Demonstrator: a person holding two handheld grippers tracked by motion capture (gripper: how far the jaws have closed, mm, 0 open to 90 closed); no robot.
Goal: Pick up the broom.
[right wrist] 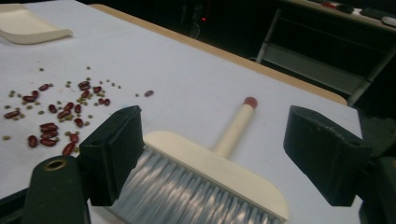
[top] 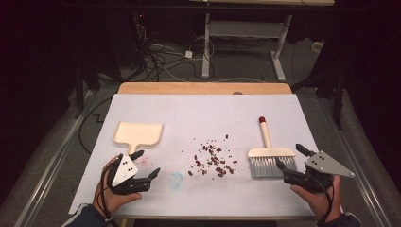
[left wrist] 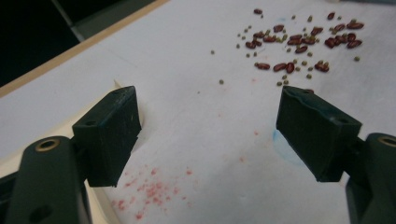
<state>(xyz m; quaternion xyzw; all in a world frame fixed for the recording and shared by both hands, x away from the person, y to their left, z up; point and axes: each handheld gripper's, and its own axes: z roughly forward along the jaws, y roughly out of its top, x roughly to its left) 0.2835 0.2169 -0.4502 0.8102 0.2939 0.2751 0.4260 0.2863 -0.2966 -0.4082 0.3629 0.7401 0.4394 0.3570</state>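
The right gripper (top: 289, 159) hangs open around the brush (top: 269, 153) head; the left gripper (top: 149, 163) waits open beside the dustpan (top: 138, 133) handle. The beans (top: 213, 160) lie between the 2 tools. To grip well, centre the jaws across the brush block, not the bristles, then close squarely.

The beans (top: 212, 158) lie in the middle of the tabletop (top: 198, 113), with bare room between dustpan (top: 138, 134) and brush (top: 270, 153).

Dustpan (top: 138, 133) left, beans (top: 213, 159) mid, brush (top: 270, 153) right, on table (top: 198, 113).
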